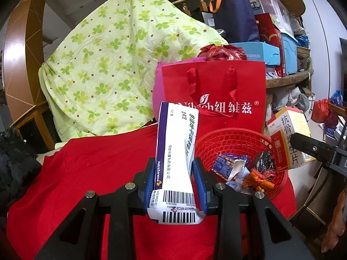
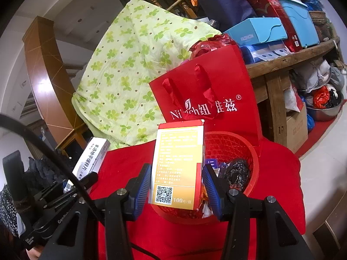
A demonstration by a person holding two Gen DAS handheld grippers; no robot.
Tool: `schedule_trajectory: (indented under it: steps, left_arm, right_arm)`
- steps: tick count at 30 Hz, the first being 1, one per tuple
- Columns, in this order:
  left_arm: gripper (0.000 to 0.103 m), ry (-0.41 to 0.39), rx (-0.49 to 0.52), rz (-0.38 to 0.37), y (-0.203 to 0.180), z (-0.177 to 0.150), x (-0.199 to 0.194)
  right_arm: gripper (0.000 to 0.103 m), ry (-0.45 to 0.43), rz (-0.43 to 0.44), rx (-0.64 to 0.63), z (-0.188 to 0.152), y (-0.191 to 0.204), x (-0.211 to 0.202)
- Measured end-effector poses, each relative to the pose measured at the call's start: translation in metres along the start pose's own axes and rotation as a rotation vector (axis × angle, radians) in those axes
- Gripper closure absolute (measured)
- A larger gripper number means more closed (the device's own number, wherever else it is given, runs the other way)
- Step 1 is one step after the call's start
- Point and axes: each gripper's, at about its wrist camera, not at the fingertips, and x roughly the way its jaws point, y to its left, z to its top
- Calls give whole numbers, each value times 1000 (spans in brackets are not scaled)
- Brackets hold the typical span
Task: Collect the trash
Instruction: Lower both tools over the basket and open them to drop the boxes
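My left gripper (image 1: 174, 169) is shut on a white and purple medicine box (image 1: 175, 149), held upright left of a red mesh basket (image 1: 229, 139). The basket holds several wrappers and a black crumpled piece (image 1: 265, 162). My right gripper (image 2: 176, 178) is shut on a yellow and red medicine box (image 2: 179, 164), held just above the near rim of the basket (image 2: 236, 145). The yellow box also shows in the left wrist view (image 1: 288, 136), and the white box in the right wrist view (image 2: 91, 158).
A red cloth (image 1: 97, 166) covers the surface under the basket. A red paper bag (image 1: 219, 95) stands right behind the basket. A green clover quilt (image 1: 112, 65) drapes behind at left. Shelves with boxes (image 2: 258, 31) stand at the right.
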Motion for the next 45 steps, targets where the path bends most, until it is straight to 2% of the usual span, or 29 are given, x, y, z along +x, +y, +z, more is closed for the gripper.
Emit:
schedule_trajectory:
  steps: [10, 18, 28, 29, 30, 32, 36, 45]
  left_arm:
    - [67, 3, 17, -98, -19, 8, 13]
    - [66, 88, -86, -267, -13, 9, 54]
    - [65, 127, -121, -353, -13, 0, 87]
    - [59, 129, -118, -353, -13, -1, 88]
    - [46, 129, -117, -349, -13, -2, 89]
    - [31, 117, -130, -320, -10, -6, 86]
    - [31, 106, -108, -273, -4, -11, 75]
    - [25, 99, -88, -104, 31, -26, 38]
  right_arm:
    - [51, -4, -14, 26, 14, -14, 16]
    - [51, 27, -5, 97, 20, -37, 38]
    - [49, 45, 24, 172, 13, -45, 65]
    - [48, 40, 33, 185, 12, -46, 68]
    - [44, 40, 39, 197, 11, -47, 70]
    - [34, 52, 45, 220, 9, -50, 75]
    - [33, 51, 48, 226, 5, -50, 71]
    - [33, 4, 48, 86, -6, -14, 31]
